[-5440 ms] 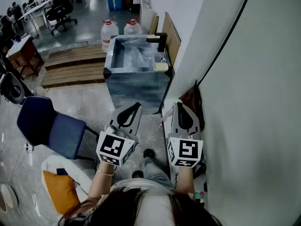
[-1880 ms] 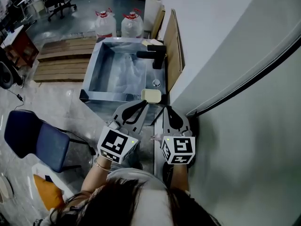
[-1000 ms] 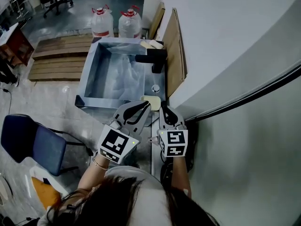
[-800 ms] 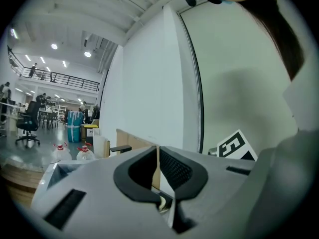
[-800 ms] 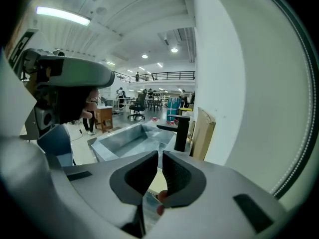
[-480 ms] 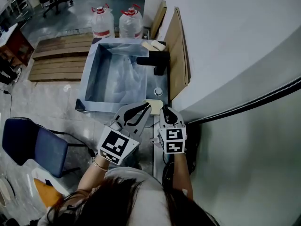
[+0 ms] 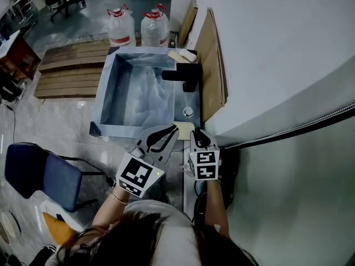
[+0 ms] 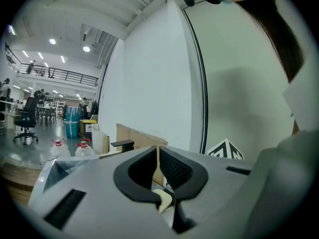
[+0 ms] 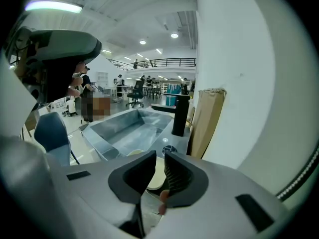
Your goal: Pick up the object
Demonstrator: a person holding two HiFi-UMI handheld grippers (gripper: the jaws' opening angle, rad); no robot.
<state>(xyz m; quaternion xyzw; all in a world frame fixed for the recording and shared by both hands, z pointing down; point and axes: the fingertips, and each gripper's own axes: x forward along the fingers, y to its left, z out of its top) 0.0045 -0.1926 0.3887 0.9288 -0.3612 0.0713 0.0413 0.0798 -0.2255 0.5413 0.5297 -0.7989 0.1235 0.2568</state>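
A cream soap-like bar [image 7: 184,129] lies on the near right corner of a grey sink [image 7: 105,101]. Both grippers hover just over that corner. In the head view my left gripper [image 7: 173,128] points at the bar's left edge, its jaws shut with only a thin slit between them. My right gripper [image 7: 198,133] sits at the bar's right edge, jaws close together and holding nothing. In the right gripper view the bar [image 9: 153,176] shows below the jaws of the right gripper [image 9: 160,159]. The left gripper view has a sliver of the bar [image 8: 163,199] under the left gripper [image 8: 158,156].
A black faucet [image 7: 186,75] stands on the sink's right rim, with a second pale bar [image 7: 183,55] at the far corner. A cardboard panel [image 7: 213,65] leans on the white wall. Two water bottles [image 7: 123,26] stand behind the sink; wooden pallets [image 7: 61,65] and a blue chair [image 7: 39,173] lie to the left.
The person has walked up to the sink over the earlier frames. Both grippers have come forward to the cream bar on the near corner; their jaws look unchanged.
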